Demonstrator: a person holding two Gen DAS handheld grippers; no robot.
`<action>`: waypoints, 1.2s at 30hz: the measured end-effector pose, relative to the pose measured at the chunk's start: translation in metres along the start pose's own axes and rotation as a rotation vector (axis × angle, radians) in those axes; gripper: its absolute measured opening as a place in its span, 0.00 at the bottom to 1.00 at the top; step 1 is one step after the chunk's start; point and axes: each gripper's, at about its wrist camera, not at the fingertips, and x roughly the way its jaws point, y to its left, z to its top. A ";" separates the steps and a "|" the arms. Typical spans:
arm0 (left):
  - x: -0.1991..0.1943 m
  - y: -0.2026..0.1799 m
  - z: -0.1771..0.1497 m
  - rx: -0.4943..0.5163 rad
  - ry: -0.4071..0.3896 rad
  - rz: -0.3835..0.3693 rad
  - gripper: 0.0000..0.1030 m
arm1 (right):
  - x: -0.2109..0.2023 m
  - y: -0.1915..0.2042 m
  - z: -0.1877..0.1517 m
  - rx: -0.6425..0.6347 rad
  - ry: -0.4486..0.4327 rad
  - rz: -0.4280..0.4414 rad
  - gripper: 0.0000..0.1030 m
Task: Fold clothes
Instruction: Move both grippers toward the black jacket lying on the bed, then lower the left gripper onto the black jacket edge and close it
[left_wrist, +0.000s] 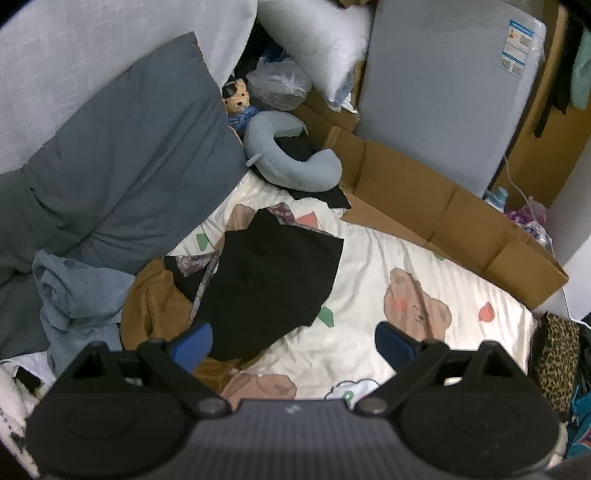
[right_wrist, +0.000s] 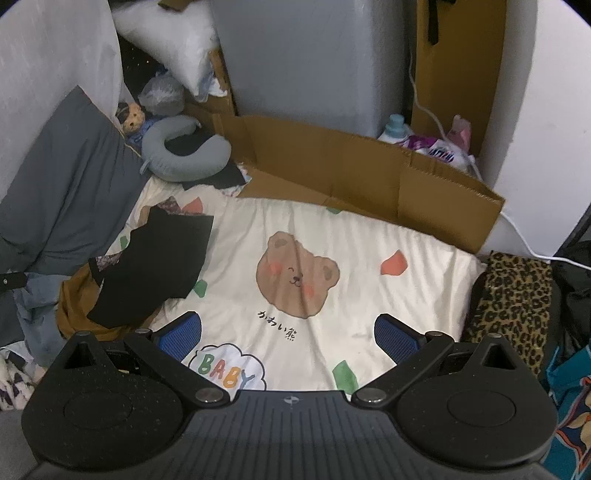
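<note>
Left wrist view: left gripper (left_wrist: 293, 345) hangs above the bed, its blue-padded fingers (left_wrist: 194, 343) spread wide with nothing between them
Just ahead of the left finger: black folded cloth garment (left_wrist: 271, 280) lying flat on the cream bedsheet printed with brown bear faces (left_wrist: 373, 266)
Under the black garment: brown crumpled fabric garment (left_wrist: 155, 306) and a strip of purple-grey patterned cloth (left_wrist: 205, 269) showing at its edges
Left of that pile: light blue rumpled denim-like garment (left_wrist: 74, 291)
Farther ahead, left: dark grey pillow (left_wrist: 122, 155)
Farther ahead, centre: pale blue U-shaped neck pillow (left_wrist: 291, 155), with a small tan stuffed toy (left_wrist: 238, 98) behind it
Ahead, right: flattened brown cardboard box (left_wrist: 436, 206) standing along the far edge of the sheet
Right wrist view: right gripper (right_wrist: 288, 336) hangs above the sheet, blue pads (right_wrist: 395, 338) wide apart and holding nothing
Directly ahead of it: bare sheet with one bear face (right_wrist: 295, 275)
Ahead and left: the black garment (right_wrist: 155, 266) on the brown one (right_wrist: 74, 306), clear of both pads
Right of the gripper: leopard-print fabric (right_wrist: 513, 295) at the sheet's edge
</note>
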 end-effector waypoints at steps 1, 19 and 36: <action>0.004 0.001 0.001 -0.002 -0.004 0.000 0.94 | 0.004 0.001 0.002 -0.007 0.005 0.001 0.99; 0.066 0.024 0.015 -0.053 -0.034 0.005 0.93 | 0.058 0.017 0.046 -0.081 0.023 0.152 0.99; 0.167 0.069 0.009 -0.086 -0.038 0.079 0.86 | 0.151 0.023 0.063 -0.126 0.039 0.282 0.99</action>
